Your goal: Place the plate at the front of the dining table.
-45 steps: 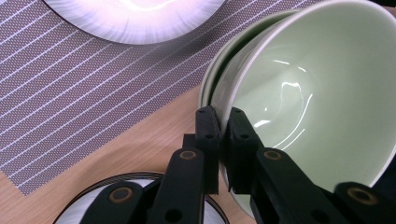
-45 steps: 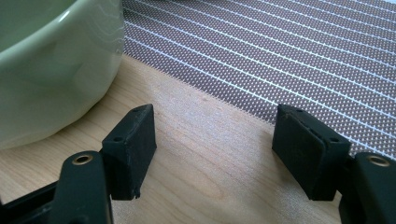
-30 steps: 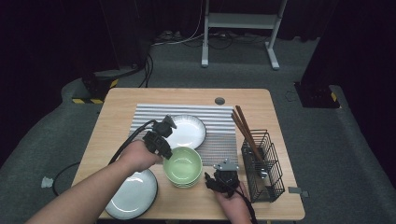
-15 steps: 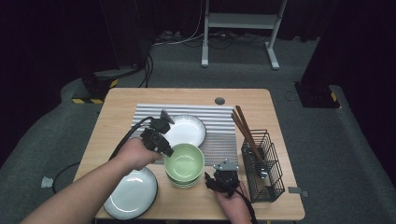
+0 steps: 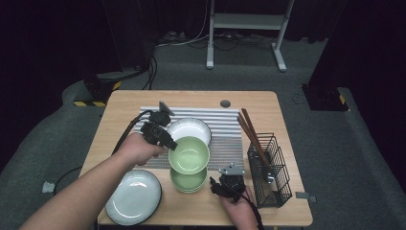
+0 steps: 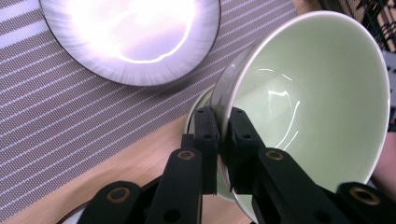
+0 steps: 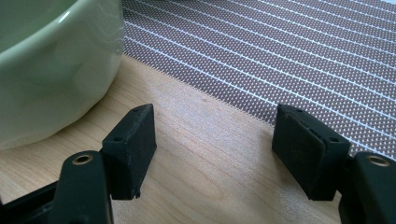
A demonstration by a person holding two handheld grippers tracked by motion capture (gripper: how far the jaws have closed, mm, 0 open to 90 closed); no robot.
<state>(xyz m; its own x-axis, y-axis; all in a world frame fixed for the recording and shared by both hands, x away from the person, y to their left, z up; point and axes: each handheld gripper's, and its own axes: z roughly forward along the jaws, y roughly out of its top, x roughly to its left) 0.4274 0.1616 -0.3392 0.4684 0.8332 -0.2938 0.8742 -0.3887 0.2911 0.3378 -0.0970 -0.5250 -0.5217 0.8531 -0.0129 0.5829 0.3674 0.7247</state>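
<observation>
Since a second earlier I had swung the green bowl (image 5: pixel 189 154) up off the stack (image 5: pixel 188 179) and a little to the right, my left gripper (image 5: pixel 168 144) riding higher over the mat (image 5: pixel 225 143). My left jaws were clamped on the bowl's near rim, one pad inside, one outside, and the bowl hung tilted just above the other green bowls. My right gripper (image 5: pixel 216 188) sat low on the table (image 5: pixel 287 218), jaws wide apart, holding nothing, just right of the stack.

To do this well, I judged I had to keep the pinch firm and lift straight until the foot cleared the bowl below, then level it before carrying it far toward the mat beside the white plate (image 5: pixel 189 129). A rim grip lets a bowl swing, so slow wrist work mattered.

My left gripper view showed the bite on the rim and the plate glaring beyond it. From above I could see what that missed: the second plate (image 5: pixel 133 197) near left and the basket (image 5: pixel 269 170) with chopsticks (image 5: pixel 250 130) at right.
</observation>
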